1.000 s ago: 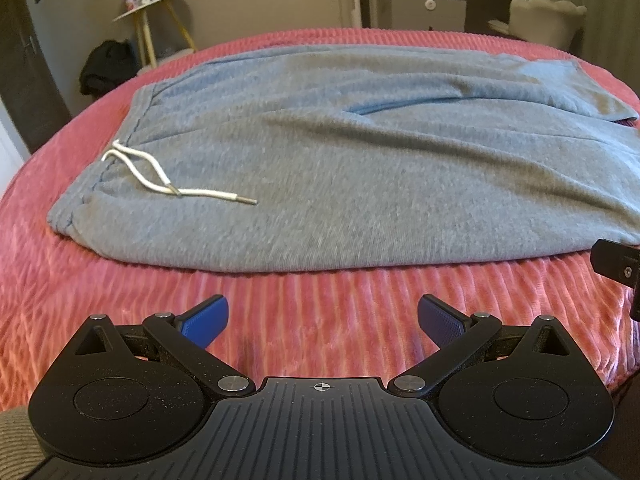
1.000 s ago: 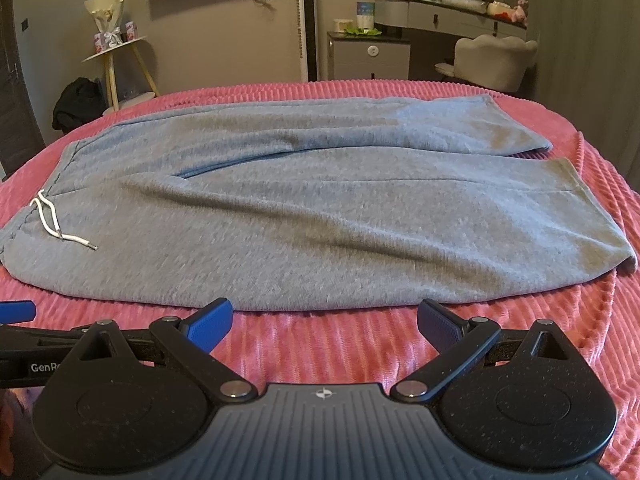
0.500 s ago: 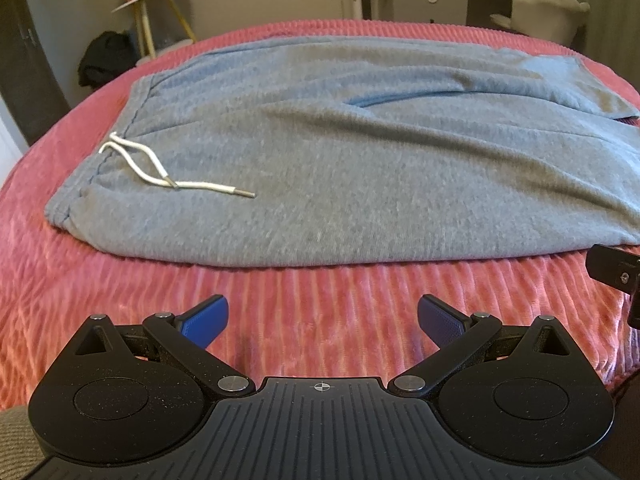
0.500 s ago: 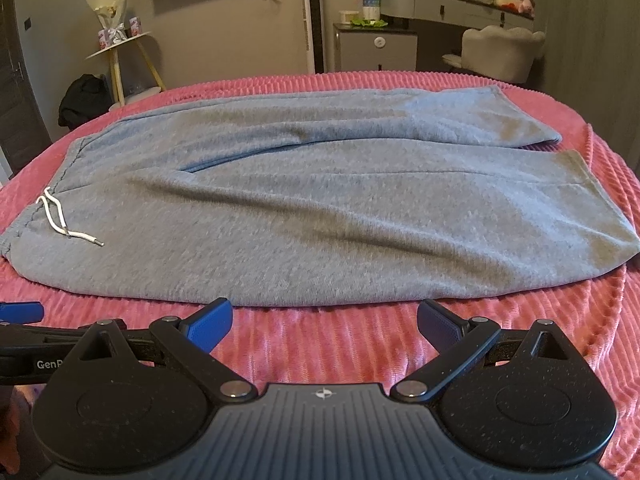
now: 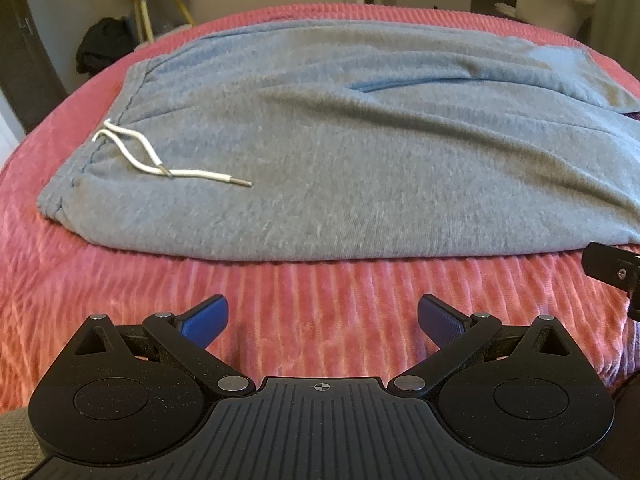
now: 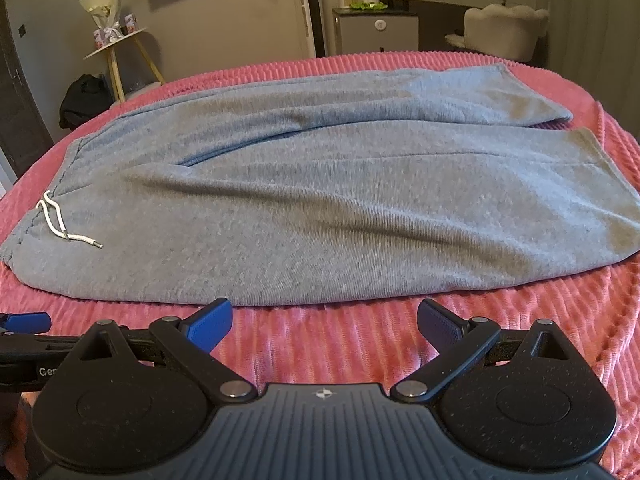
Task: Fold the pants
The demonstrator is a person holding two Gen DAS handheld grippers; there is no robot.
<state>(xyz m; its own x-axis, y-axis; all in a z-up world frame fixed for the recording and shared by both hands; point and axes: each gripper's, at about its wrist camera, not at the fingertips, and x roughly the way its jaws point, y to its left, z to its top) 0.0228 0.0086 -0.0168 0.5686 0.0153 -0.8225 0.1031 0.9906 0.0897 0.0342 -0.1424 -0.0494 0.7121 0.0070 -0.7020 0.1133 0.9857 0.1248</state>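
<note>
Nearing the grey pants, both tongs stay spread wide, grasping nothing.

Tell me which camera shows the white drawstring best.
Left wrist view: the drawstring lies near and large on the pants, both metal-tipped ends clear. In the right wrist view it sits small at the left edge.

Gray sweatpants lie flat across a pink ribbed blanket, waist to the left with a white drawstring on top. The right gripper hovers wide apart, just before the near edge, holding nothing.
</note>
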